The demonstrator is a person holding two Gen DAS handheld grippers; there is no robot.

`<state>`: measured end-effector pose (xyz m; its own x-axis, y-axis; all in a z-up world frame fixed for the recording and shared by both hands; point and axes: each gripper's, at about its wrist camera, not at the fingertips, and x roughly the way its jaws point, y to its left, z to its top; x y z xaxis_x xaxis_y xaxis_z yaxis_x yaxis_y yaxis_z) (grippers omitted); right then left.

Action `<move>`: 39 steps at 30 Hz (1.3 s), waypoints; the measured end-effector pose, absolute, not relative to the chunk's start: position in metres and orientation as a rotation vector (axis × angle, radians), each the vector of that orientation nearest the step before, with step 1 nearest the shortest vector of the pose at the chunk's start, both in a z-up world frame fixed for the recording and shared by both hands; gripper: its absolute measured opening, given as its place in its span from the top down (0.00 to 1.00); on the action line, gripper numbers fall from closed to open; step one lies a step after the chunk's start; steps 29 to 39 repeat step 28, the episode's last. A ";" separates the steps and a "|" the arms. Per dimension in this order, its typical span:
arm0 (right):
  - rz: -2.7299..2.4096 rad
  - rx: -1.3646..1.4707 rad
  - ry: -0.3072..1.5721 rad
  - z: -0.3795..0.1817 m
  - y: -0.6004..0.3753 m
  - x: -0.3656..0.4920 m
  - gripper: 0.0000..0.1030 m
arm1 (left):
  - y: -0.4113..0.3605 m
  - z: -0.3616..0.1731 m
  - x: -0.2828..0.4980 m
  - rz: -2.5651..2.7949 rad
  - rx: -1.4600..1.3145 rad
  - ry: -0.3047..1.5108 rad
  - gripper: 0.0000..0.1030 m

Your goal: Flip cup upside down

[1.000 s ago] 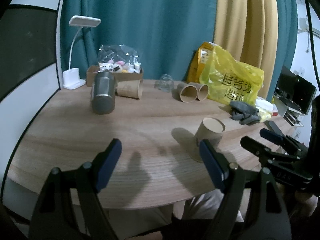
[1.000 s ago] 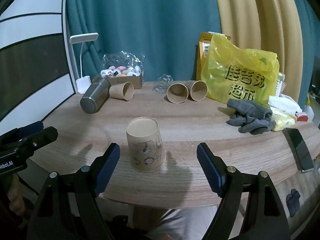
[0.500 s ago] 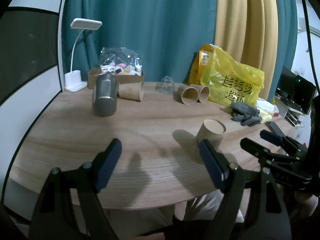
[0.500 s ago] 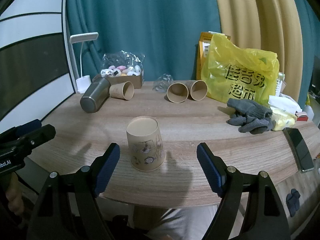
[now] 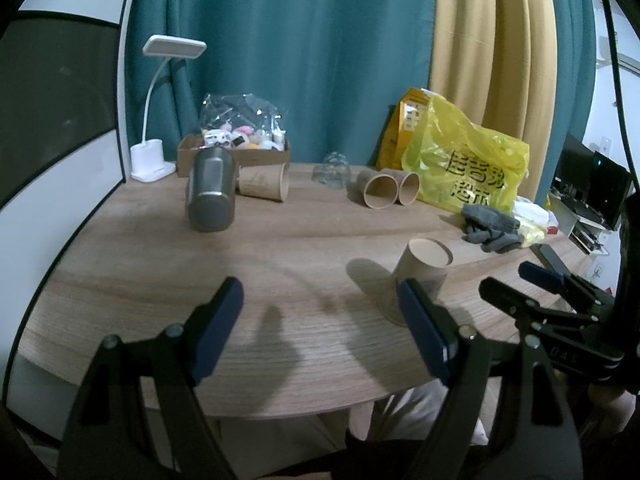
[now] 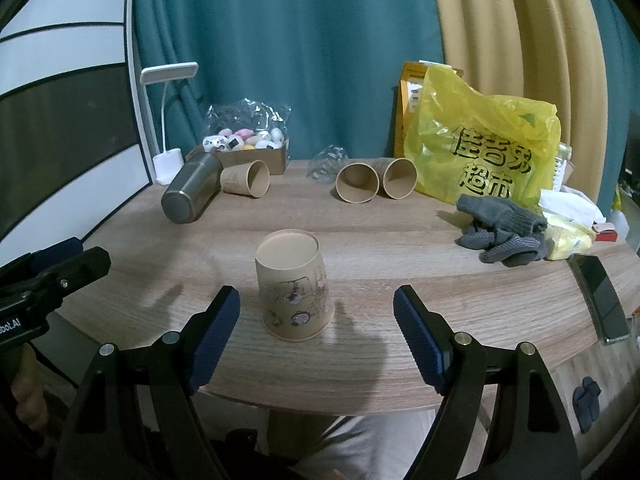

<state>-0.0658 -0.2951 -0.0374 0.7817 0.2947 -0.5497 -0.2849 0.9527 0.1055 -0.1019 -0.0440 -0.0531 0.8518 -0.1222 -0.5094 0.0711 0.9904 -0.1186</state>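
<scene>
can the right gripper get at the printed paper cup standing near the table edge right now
Probably yes. The right gripper is open, and the brown printed paper cup stands rim-down just ahead of its fingers, between their lines, with only bare wooden table around it.

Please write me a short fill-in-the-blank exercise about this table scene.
1. The printed paper cup nearest the right tool stands with its closed base facing ____.
2. Both tools' jaws are ____.
3. The steel tumbler lies on its ____.
4. The grey gloves lie in front of the ____ plastic bag.

Missing words: up; open; side; yellow
</scene>
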 end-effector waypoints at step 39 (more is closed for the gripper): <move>0.316 0.016 0.610 -0.044 -0.291 -0.068 0.21 | -0.043 -0.061 -0.100 -0.106 -0.107 0.558 0.21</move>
